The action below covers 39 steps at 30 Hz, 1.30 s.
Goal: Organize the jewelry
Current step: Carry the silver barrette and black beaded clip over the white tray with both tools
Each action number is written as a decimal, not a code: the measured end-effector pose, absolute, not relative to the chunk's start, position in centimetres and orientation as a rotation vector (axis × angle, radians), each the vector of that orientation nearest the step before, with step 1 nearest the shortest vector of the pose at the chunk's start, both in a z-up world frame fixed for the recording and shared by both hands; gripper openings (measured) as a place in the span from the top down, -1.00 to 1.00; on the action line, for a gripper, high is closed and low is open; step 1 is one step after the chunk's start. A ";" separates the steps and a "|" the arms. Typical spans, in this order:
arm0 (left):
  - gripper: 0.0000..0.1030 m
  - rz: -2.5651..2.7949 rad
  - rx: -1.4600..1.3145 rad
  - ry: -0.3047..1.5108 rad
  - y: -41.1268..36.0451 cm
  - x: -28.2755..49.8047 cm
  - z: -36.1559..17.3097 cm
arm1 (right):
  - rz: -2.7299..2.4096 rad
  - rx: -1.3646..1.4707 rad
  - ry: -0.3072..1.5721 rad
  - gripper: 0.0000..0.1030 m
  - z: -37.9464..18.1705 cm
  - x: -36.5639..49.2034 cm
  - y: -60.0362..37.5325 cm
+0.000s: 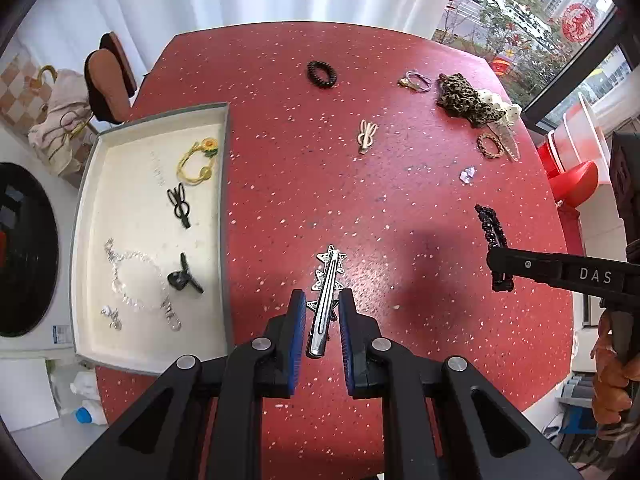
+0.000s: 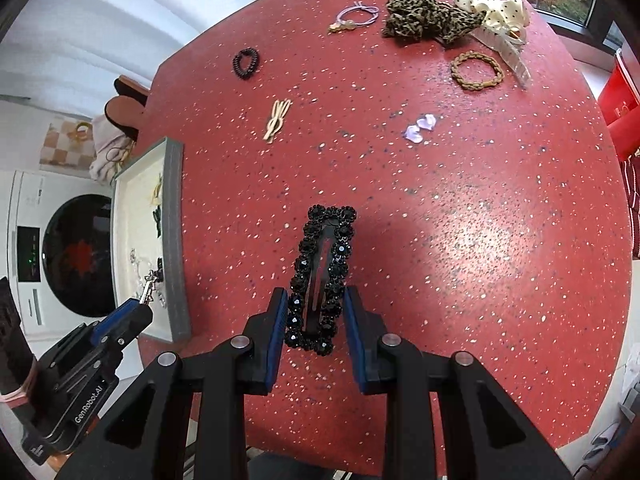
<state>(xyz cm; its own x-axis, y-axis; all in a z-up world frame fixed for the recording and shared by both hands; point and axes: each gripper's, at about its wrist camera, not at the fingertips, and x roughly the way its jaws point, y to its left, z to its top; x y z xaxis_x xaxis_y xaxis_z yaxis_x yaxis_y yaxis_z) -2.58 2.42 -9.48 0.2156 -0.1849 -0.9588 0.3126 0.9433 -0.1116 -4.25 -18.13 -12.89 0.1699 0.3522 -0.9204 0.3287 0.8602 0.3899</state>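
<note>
My left gripper (image 1: 322, 306) is shut on a silver star hair clip (image 1: 326, 292), held above the red speckled table (image 1: 400, 208). My right gripper (image 2: 316, 300) is shut on a black beaded snap clip (image 2: 322, 276), also lifted off the table. In the left wrist view the right gripper (image 1: 498, 264) reaches in from the right with the black beaded clip (image 1: 491, 228). A white tray (image 1: 86, 216) with a grey rim sits at the table's left and holds a yellow flower hair tie (image 1: 198, 162), a black bunny clip (image 1: 180, 205), a clear bracelet (image 1: 136, 276) and a black claw clip (image 1: 184, 276).
Loose on the table lie a black coil tie (image 1: 321, 74), a cream bunny clip (image 1: 367, 136), a purple hair tie (image 2: 358, 16), a leopard scrunchie (image 2: 426, 16), a cream dotted bow (image 2: 496, 10), a braided brown tie (image 2: 477, 71) and a lilac clip (image 2: 420, 128). A washing machine (image 2: 76, 256) stands left.
</note>
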 end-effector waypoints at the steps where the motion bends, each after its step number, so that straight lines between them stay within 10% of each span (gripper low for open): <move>1: 0.66 -0.341 0.112 1.310 2.6 -2.7 -9.5 | 0.023 0.581 1.427 0.41 -12.8 -4.3 -17.9; 39: 0.66 0.027 -0.156 1.221 20.3 6.1 -13.4 | 0.411 0.283 1.382 0.41 -11.8 10.7 4.3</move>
<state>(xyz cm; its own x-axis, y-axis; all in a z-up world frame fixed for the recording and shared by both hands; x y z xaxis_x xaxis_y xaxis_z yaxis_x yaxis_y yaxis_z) 6.13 20.35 -13.42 0.3434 -0.0634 -0.9371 -0.1044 0.9890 -0.1052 10.74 4.25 -11.81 0.1346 0.4410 -0.8874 -0.1149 0.8964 0.4281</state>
